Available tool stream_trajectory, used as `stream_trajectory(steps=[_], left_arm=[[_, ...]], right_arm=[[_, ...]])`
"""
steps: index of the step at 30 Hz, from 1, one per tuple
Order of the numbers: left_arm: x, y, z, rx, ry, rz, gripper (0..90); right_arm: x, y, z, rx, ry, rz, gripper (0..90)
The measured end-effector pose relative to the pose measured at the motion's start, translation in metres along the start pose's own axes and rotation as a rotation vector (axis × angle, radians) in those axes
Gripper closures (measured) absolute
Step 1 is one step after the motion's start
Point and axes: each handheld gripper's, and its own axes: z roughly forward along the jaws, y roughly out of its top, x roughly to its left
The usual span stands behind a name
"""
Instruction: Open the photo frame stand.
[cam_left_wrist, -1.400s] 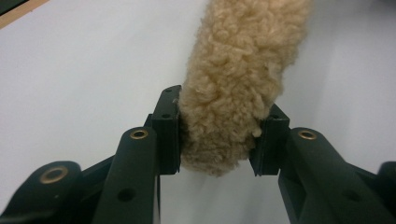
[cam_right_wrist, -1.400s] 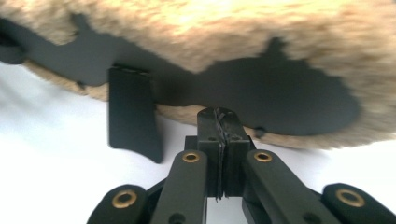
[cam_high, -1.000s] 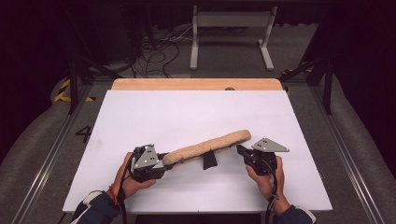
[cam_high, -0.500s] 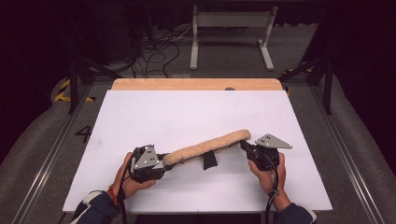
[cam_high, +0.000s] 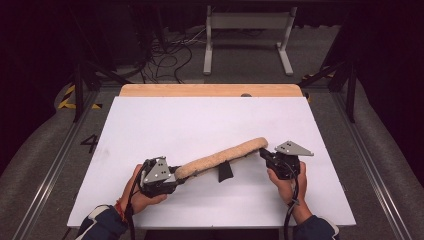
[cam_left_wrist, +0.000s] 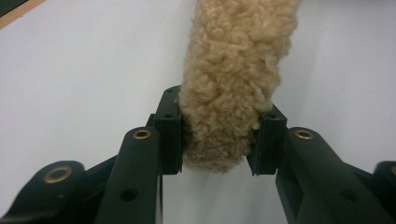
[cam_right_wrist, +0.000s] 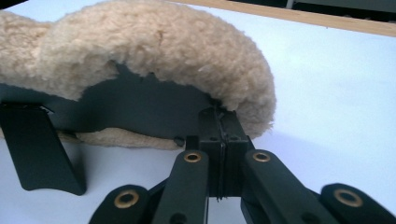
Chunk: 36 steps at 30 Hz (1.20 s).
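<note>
A long, woolly tan fleece pad (cam_high: 220, 157) is pinched by the left gripper (cam_left_wrist: 219, 140) at one end, while the right gripper (cam_right_wrist: 219, 154) nips its thin black edge.

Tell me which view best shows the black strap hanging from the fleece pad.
The right gripper view: the black strap hangs large and sharp beneath the fleece pad. In the high view it is a small dark tab under the pad's middle. The left gripper view gives the pad's clamped end.

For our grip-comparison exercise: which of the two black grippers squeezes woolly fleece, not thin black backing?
The left gripper: its jaws clamp the long tan fleece pad by its woolly end. The right gripper pinches the black backing edge.
</note>
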Motion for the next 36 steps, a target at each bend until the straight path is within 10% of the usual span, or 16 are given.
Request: stream_trajectory(steps=[36], left_arm=[[-0.019, 0.004, -0.001, 0.022, 0.011, 0.063, 64.2]], right_arm=[[-0.015, 0.007, 0.012, -0.016, -0.011, 0.016, 90.0]])
